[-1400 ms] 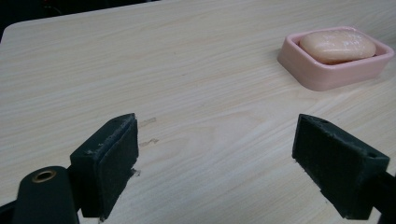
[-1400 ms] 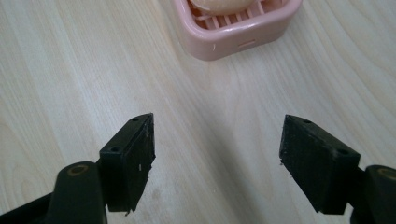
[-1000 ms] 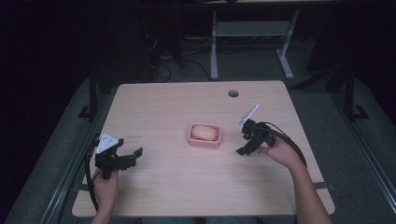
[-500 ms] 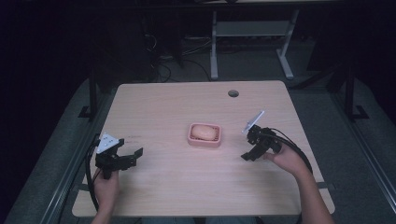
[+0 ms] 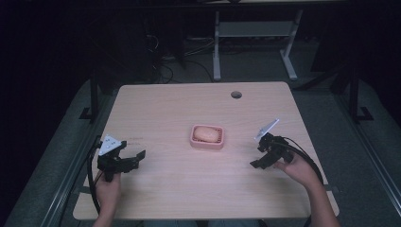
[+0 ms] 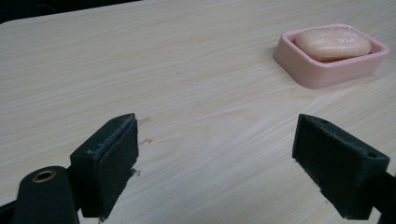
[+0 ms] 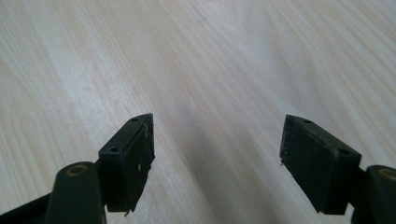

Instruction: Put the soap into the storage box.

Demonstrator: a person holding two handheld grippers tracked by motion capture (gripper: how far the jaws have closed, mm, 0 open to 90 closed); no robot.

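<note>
Resting in pink rounded-rectangle dish [image 5: 207,137], smooth oval soap [image 5: 206,133], possibly waxy; both grippers [image 5: 134,159] [image 5: 259,157] spread wide, empty

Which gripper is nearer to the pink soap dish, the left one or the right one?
The right gripper is nearer, though not by much. It sits to the right of the soap dish, slightly toward the person. The left gripper is farther off at the dish's left. Both are open.

Pink rectangular soap dish [image 5: 206,137] sits flat near the counter's [image 5: 179,189] centre, well clear of all edges. Peach oval soap bar [image 5: 206,133] lies inside it.
</note>
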